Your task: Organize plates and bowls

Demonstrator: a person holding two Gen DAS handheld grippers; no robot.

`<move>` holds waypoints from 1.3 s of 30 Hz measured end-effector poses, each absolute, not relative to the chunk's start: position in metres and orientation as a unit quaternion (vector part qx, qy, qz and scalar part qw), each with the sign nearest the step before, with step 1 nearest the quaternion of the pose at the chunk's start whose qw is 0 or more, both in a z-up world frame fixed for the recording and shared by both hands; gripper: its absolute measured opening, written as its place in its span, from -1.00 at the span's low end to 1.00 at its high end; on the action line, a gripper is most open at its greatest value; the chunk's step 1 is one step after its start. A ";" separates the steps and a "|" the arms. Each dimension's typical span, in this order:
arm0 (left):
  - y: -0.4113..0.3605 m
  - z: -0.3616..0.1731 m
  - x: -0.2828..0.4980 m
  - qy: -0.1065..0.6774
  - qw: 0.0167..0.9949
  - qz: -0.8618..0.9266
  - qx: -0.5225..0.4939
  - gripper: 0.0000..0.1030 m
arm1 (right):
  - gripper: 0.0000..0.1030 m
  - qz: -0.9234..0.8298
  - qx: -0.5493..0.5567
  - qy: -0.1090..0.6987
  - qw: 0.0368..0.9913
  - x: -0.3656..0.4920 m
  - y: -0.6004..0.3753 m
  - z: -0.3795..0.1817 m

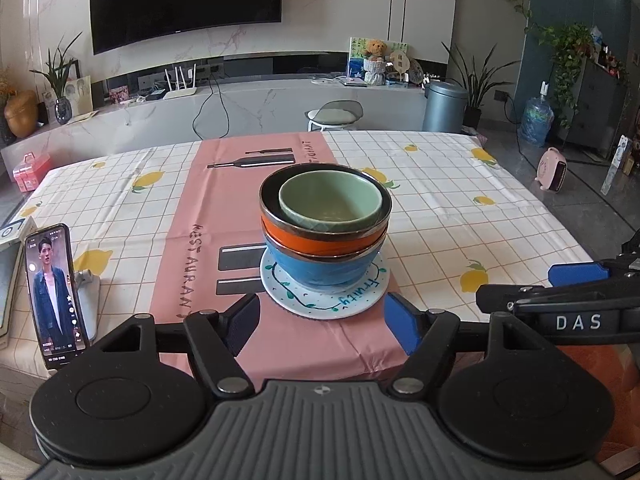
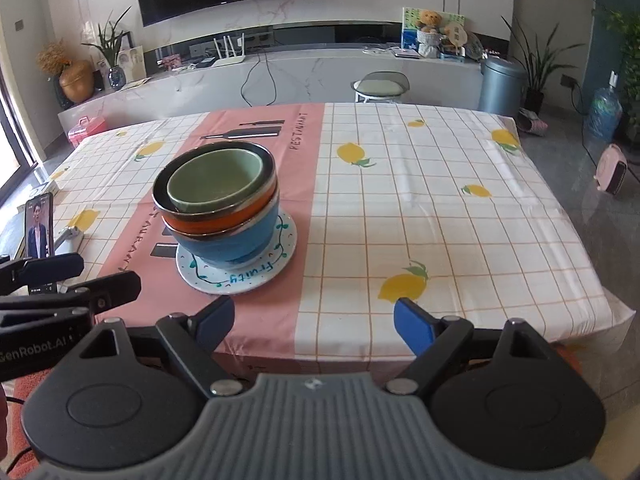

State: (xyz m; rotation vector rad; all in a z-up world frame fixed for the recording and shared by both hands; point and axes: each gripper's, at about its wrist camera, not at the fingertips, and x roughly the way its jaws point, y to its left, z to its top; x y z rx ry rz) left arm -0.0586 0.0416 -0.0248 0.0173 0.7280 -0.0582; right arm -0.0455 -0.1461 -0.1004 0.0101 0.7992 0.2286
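On the pink central strip of the lemon-print checked tablecloth (image 1: 440, 184), a white round plate (image 1: 362, 300) lettered "fruity", carrying a nested stack: blue ceramic bowl (image 1: 320, 270) lowest, orange bowl (image 1: 308, 242) inside it, pale green bowl (image 1: 330, 204) on top. Just short of the plate, left gripper (image 1: 322, 316), blue pads spread wide, nothing between them. Beside it, over the near table edge, right gripper (image 2: 314, 318), likewise wide apart and empty. At far left, propped upright, a black phone (image 1: 54, 296).
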 end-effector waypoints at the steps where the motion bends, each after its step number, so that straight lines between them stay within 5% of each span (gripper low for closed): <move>1: 0.041 -0.026 -0.058 0.362 0.932 -0.025 0.012 0.65 | 0.66 0.106 0.009 0.388 0.915 -0.045 -0.147 -0.101; 39: 0.030 -0.029 -0.061 0.374 0.927 -0.023 0.030 0.65 | 0.71 0.097 0.007 0.375 0.922 -0.053 -0.151 -0.104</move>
